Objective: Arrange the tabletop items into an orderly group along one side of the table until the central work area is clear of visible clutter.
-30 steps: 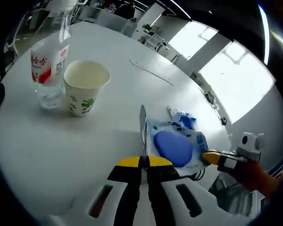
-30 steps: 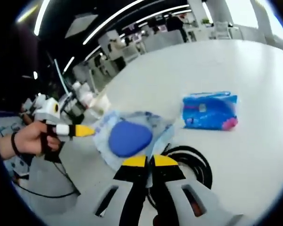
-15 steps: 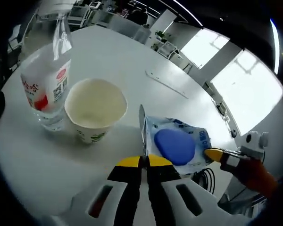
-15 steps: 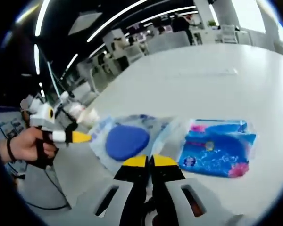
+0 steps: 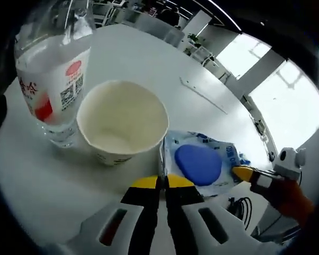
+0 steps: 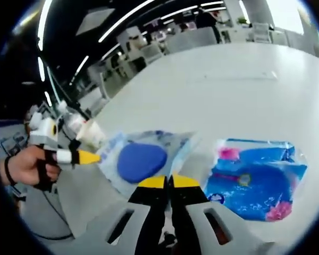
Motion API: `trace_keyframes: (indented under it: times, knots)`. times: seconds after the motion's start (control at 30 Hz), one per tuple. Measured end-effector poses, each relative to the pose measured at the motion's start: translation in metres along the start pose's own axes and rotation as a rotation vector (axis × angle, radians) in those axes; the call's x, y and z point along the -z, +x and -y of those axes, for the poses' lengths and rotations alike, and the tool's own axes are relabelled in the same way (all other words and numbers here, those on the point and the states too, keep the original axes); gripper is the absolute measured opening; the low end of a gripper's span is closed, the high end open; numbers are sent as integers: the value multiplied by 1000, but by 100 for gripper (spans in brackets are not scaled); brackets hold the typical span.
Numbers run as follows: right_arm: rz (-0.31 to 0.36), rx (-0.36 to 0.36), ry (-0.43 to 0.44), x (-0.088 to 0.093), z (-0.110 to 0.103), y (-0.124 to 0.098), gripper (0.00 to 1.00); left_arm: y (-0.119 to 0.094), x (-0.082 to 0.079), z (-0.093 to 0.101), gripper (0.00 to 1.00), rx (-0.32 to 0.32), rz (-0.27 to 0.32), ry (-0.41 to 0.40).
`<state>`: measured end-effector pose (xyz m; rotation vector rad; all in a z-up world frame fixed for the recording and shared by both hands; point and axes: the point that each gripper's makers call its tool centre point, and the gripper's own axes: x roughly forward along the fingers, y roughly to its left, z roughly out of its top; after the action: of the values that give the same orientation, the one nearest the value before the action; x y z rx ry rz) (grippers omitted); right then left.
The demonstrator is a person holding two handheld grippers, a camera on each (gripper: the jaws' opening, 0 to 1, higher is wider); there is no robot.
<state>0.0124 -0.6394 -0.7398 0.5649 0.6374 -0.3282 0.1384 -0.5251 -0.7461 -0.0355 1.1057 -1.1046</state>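
Note:
A clear wipes pack with a blue oval lid (image 5: 198,164) hangs just above the white table, held at both ends. My left gripper (image 5: 162,181) is shut on its near edge, right beside a white paper cup (image 5: 122,126). A water bottle (image 5: 52,74) with a red-and-white label stands left of the cup. My right gripper (image 5: 240,173) comes in from the right, pinching the pack's far edge. In the right gripper view the same pack (image 6: 140,160) sits above my right gripper (image 6: 168,181), which is shut on it. There the left gripper (image 6: 88,157) grips its other side.
A blue plastic packet (image 6: 257,179) lies on the table (image 6: 228,101) right of the pack. A thin pale strip (image 5: 203,96) lies farther out on the table. A black cable (image 5: 244,204) coils near the edge. A hand (image 6: 25,167) holds the left gripper.
Both grippers carried the wipes pack toward the cup and bottle, which now loom much larger in the left gripper view. The blue packet has slid lower and to the right in the right gripper view.

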Motion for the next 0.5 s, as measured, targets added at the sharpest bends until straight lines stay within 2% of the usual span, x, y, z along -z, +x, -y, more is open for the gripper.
trace_keyframes:
  times: [0.13,0.5]
  knots:
    - [-2,2,2,0,1,5,0,1,0,-4,1,-20,3,9]
    - [-14,18,29,9,9,7,5,-1,-1,-17,7,-41,17,-55]
